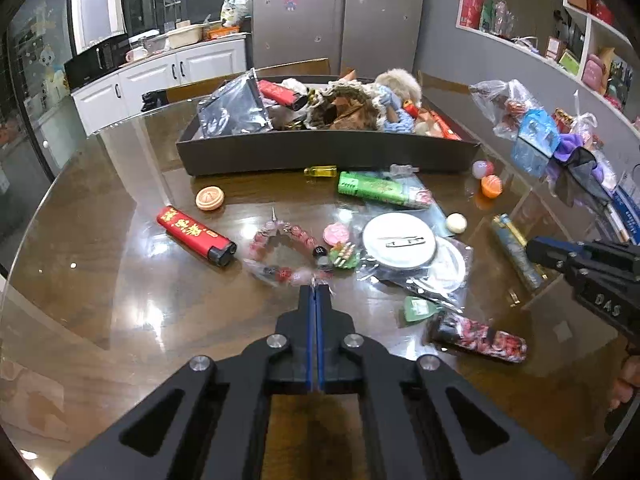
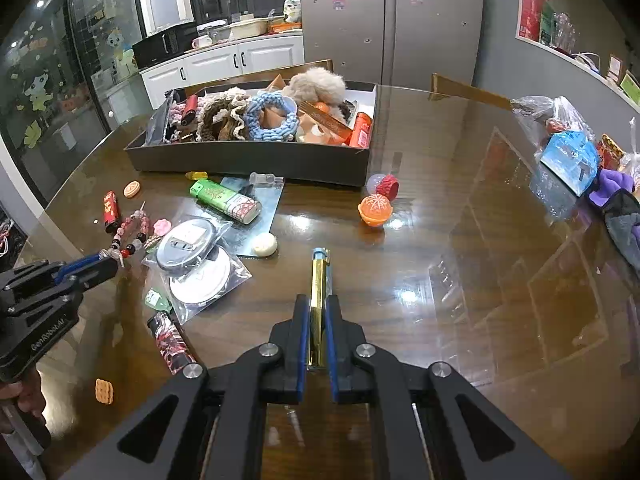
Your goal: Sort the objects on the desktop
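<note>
A pink, red and black bead bracelet [image 1: 280,246] in clear wrap lies on the glossy brown table. My left gripper [image 1: 316,290] is shut on its near edge; the right wrist view shows the same pinch, left gripper [image 2: 110,258] on the bracelet [image 2: 132,232]. My right gripper [image 2: 318,304] is shut on a gold and blue lighter [image 2: 320,276] that points away along the fingers. In the left wrist view that gripper [image 1: 534,250] sits at the right with the lighter [image 1: 514,246] beside its tip. A black tray [image 1: 320,152] full of scrunchies and trinkets stands at the back.
Loose on the table are a red lighter [image 1: 196,236], a green lighter [image 1: 376,188], bagged round badges [image 1: 400,240], a patterned lighter [image 1: 476,336], an orange ball [image 2: 375,210] and a small biscuit charm [image 2: 104,391]. Plastic bags [image 2: 560,148] crowd the right edge.
</note>
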### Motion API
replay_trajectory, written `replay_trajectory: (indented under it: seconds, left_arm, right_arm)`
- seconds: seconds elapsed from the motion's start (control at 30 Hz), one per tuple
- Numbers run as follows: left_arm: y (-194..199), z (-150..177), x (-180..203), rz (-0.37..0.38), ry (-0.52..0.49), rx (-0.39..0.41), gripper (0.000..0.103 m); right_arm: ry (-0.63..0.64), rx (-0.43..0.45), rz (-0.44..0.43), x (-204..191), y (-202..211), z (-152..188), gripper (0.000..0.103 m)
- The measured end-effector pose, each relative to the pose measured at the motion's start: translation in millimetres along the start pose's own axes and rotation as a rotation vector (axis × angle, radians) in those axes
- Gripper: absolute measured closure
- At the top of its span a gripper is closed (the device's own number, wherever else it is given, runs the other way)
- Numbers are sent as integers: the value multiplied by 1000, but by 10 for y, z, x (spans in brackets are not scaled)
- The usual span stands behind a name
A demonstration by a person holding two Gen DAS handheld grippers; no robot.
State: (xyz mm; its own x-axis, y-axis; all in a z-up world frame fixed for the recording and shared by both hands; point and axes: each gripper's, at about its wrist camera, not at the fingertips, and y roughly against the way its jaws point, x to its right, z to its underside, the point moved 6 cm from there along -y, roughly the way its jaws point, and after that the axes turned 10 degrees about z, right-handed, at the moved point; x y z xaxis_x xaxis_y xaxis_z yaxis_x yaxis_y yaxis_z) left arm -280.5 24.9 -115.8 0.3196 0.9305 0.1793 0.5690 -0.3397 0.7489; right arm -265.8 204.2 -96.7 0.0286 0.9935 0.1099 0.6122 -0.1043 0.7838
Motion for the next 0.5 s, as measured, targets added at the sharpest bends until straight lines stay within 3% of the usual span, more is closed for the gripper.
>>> replay_trajectory:
  seconds: [0.37, 0.4, 0.5]
  left_arm:
    - [119, -64, -9, 3, -2, 25, 102]
    - [129, -68, -8, 8, -1, 26, 102]
    - [162, -90, -10, 12, 1, 32, 102]
  right_arm:
    - [9, 32, -5, -75, 149, -85, 96]
    - [10, 38, -4, -79, 166, -99, 101]
    - [12, 50, -13, -101, 217, -146, 103]
